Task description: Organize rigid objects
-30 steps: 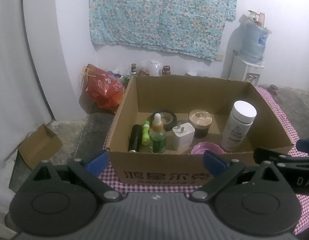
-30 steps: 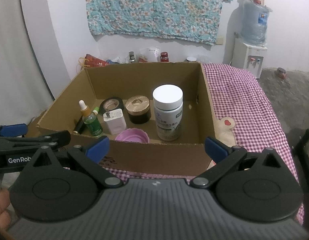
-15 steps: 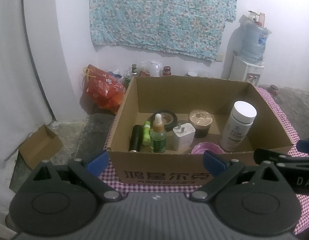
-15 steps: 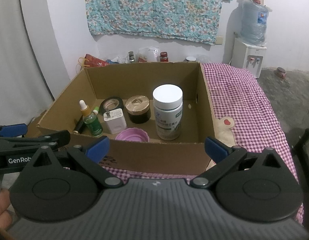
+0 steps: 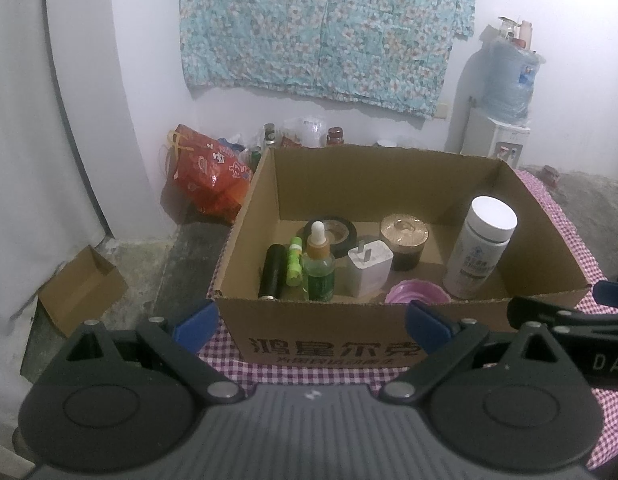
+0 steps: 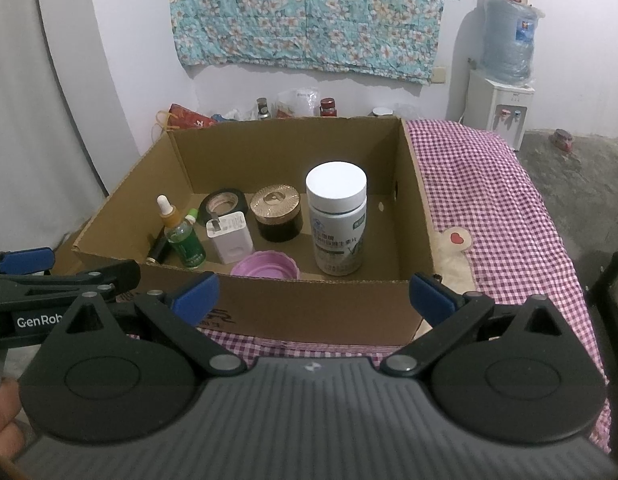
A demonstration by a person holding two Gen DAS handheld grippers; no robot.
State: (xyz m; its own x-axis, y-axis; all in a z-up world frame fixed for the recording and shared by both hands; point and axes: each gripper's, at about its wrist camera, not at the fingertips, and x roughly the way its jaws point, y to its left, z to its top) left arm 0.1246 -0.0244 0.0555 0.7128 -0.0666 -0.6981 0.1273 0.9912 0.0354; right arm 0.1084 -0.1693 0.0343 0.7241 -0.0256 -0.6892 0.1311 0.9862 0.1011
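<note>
Both grippers hung spread and empty before the cardboard box (image 6: 269, 308), the upright white bottle (image 6: 336, 220) lying straight ahead of the right gripper (image 6: 313, 292), nearer than the left gripper (image 5: 309, 320).

The cardboard box (image 5: 321, 344)'s near wall hides the lower part of the pink lid (image 5: 416, 293) and the bases of the green dropper bottle (image 5: 319, 272) and black tube (image 5: 271, 271). The white bottle (image 6: 338, 220)'s label print is too small to read. The picture's edge cuts off the right gripper (image 5: 569, 312) in the left wrist view.
</note>
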